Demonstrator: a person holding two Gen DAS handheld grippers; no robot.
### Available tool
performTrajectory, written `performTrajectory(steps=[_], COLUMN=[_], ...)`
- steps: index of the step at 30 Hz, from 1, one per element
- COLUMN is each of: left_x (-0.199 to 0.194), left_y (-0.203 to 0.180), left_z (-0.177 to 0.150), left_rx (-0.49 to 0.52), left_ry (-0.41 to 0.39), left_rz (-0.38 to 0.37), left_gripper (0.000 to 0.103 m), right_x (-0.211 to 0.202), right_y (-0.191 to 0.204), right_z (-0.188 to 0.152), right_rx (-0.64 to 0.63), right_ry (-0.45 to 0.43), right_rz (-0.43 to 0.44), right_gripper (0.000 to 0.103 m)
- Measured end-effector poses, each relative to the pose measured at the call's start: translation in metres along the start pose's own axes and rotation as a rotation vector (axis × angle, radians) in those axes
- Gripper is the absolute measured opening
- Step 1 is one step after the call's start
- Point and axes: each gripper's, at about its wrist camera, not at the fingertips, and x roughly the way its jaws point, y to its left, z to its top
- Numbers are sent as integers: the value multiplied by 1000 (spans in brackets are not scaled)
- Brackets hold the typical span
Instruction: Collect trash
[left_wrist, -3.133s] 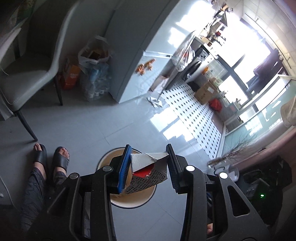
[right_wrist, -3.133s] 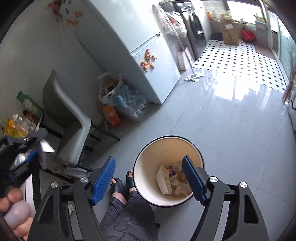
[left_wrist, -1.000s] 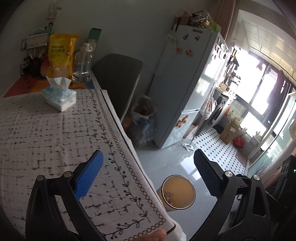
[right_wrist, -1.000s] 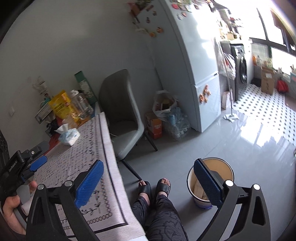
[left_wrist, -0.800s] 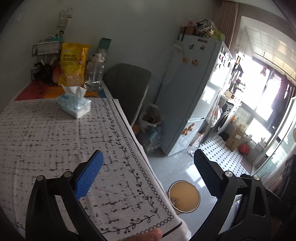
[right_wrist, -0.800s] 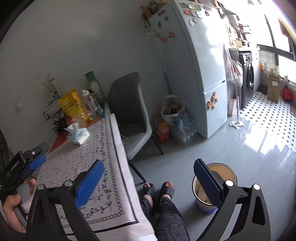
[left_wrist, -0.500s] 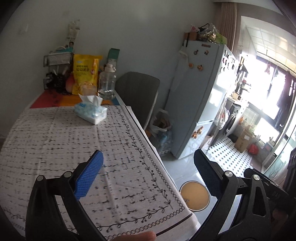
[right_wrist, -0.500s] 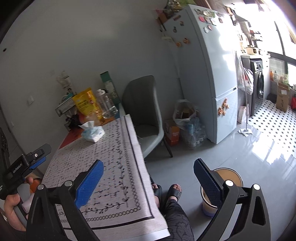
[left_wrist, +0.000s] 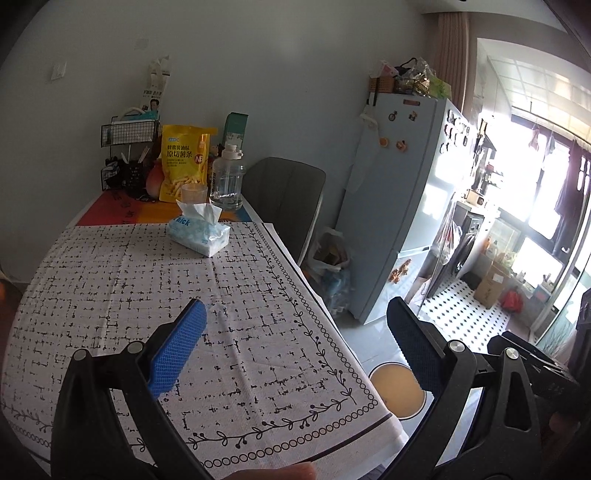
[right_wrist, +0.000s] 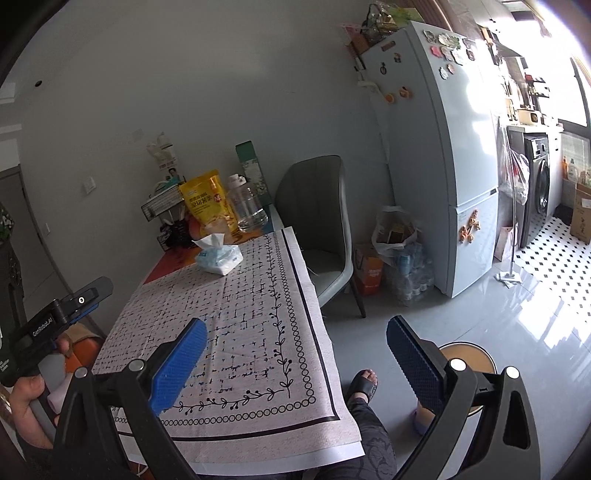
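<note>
My left gripper (left_wrist: 295, 343) is open and empty, held above the near end of the table's patterned cloth (left_wrist: 155, 295). My right gripper (right_wrist: 295, 350) is open and empty, over the table's right edge. The cream trash bin (left_wrist: 397, 389) stands on the floor right of the table, partly hidden behind my right finger; it also shows in the right wrist view (right_wrist: 469, 354). No loose trash shows on the cloth (right_wrist: 243, 317). The left gripper's body (right_wrist: 55, 317) shows at the left of the right wrist view.
A tissue pack (left_wrist: 199, 234), yellow snack bag (left_wrist: 184, 162), water jug (left_wrist: 227, 177) and wire rack (left_wrist: 129, 147) sit at the table's far end. A grey chair (right_wrist: 317, 229), a fridge (right_wrist: 443, 158) and bags on the floor (right_wrist: 395, 251) stand to the right. My sandalled foot (right_wrist: 364, 384) is near the bin.
The left gripper, which held a crumpled carton over the bin three seconds ago, is now open and empty. Both grippers have risen and swung from the bin toward the table.
</note>
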Motion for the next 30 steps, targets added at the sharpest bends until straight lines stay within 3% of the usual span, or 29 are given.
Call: performTrajectory(steps=[30], left_x=[25], left_y=[19], left_z=[-18], left_rx=[-48], left_ry=[59], left_rz=[-2], left_gripper=[97], right_x=[32], right_y=[-17], right_z=[-12], right_rx=[43], right_ry=[56], right_rz=[-16], right_gripper=[96])
